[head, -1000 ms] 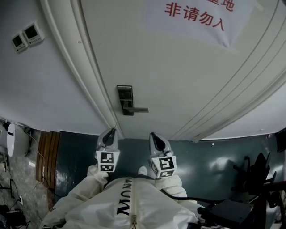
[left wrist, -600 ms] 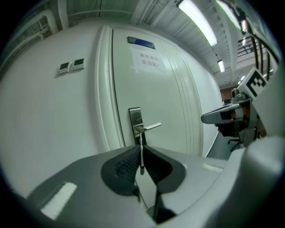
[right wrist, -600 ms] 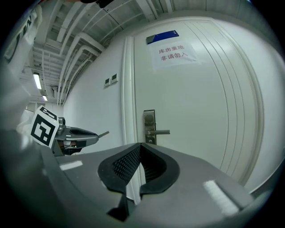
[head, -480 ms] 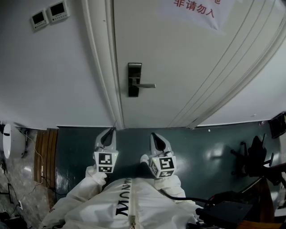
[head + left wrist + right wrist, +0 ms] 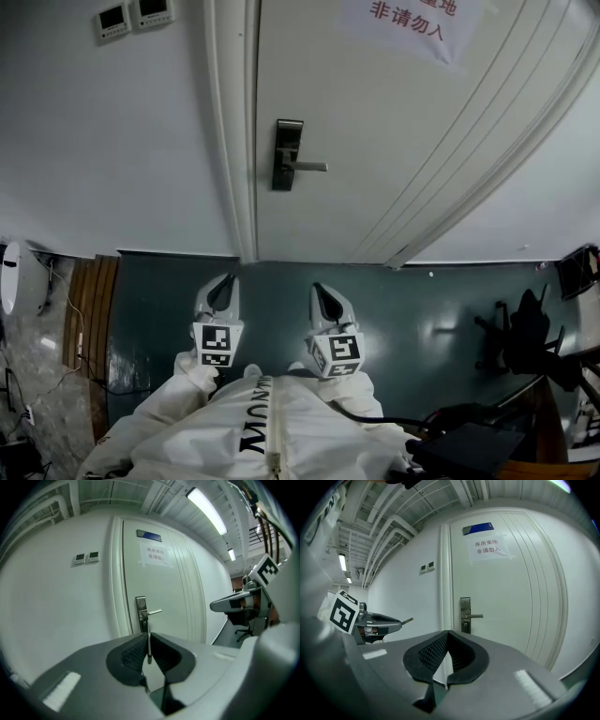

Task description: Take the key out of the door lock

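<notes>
The dark lock plate (image 5: 288, 155) with its lever handle (image 5: 309, 167) sits on the white door, well ahead of both grippers. No key shows in the lock. My left gripper (image 5: 222, 292) is held low near my body, shut on a thin metal key (image 5: 148, 644) that stands upright between its pads. In the right gripper view the key (image 5: 407, 620) sticks out of the left gripper's tips. My right gripper (image 5: 325, 302) is beside it, shut with nothing between its jaws (image 5: 447, 634). The lock plate (image 5: 141, 613) lies straight ahead in the left gripper view.
A paper sign with red print (image 5: 412, 23) hangs on the door. Two wall control panels (image 5: 131, 16) sit left of the door frame. An office chair (image 5: 520, 337) stands at the right, a black case (image 5: 469, 450) at the lower right, and a wooden panel (image 5: 80, 309) at the left.
The head view has swung, so the door stands more upright and the lock appears higher and farther off. Both grippers stay low by my body, jaws unchanged.
</notes>
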`<action>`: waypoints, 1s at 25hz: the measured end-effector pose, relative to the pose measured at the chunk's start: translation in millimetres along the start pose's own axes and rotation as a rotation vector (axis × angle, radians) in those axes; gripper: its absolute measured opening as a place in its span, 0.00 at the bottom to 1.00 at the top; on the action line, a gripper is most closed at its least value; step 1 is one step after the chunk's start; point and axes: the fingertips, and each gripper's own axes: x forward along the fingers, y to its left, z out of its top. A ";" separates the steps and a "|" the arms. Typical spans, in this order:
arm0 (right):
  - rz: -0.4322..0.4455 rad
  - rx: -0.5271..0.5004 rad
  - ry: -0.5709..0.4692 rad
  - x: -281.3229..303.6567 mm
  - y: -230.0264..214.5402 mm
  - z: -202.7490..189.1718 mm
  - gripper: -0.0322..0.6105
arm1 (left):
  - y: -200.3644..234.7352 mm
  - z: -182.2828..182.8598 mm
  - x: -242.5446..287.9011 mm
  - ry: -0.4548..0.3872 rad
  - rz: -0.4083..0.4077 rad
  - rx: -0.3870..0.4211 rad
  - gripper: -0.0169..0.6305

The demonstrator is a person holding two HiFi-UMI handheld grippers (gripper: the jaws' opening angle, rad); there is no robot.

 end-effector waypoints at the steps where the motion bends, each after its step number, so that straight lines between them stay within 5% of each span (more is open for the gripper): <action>1: 0.004 -0.006 -0.008 0.2 -3.5 2.1 0.05 | -1.2 4.1 1.5 -0.006 0.008 0.005 0.06; 11: 0.032 -0.006 -0.030 -13.2 -49.3 6.0 0.05 | -37.8 31.4 15.8 -0.024 0.046 0.016 0.06; 25: 0.051 -0.005 -0.029 -13.2 -59.9 8.3 0.05 | -49.1 34.5 25.4 -0.015 0.045 0.028 0.06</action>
